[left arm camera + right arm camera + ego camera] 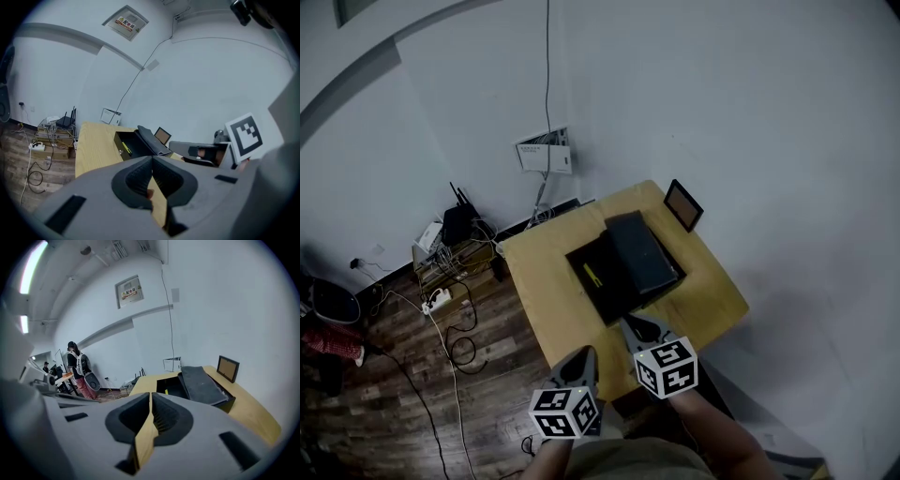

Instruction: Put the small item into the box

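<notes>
An open black box point(609, 272) stands on the wooden table point(544, 300), its lid point(642, 251) folded back to the right. Inside it lies a small yellow item point(593, 275), also visible in the left gripper view as the yellow item point(125, 148) and in the right gripper view as the yellow item point(167, 392). My left gripper point(584, 354) hovers at the table's near edge, jaws shut with nothing in them point(152, 159). My right gripper point(636, 325) is just short of the box, jaws shut and empty point(151, 397).
A small picture frame point(683, 204) stands at the table's far right corner. Left of the table, on the wood floor, are a router point(455, 225), a power strip point(436, 301) and loose cables. A person point(75, 364) stands far off.
</notes>
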